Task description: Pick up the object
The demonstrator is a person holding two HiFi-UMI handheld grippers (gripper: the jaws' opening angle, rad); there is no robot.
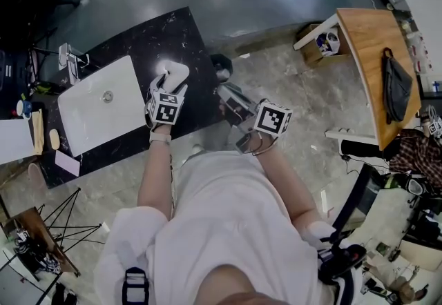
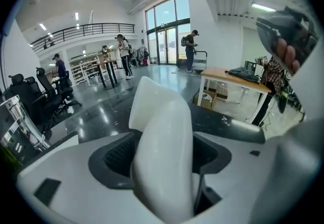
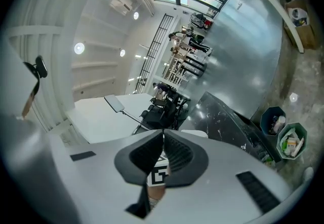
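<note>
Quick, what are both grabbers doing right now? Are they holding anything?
Left gripper: open around the white object, not squeezing it.
Right gripper: closed, holding nothing.

L gripper (image 1: 168,87) at white object (image 1: 178,74), black table (image 1: 138,41).

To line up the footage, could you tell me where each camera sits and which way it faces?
Head view: on the head, looking steeply down at the black counter; torso, forearms, left gripper and right gripper show.
Left gripper view: on that gripper, facing across the hall; white object between its tongs, right hand upper right.
Right gripper view: on that gripper, rolled sideways, facing the hall past closed tongs.
Shared: head and left gripper views show the wooden table.
</note>
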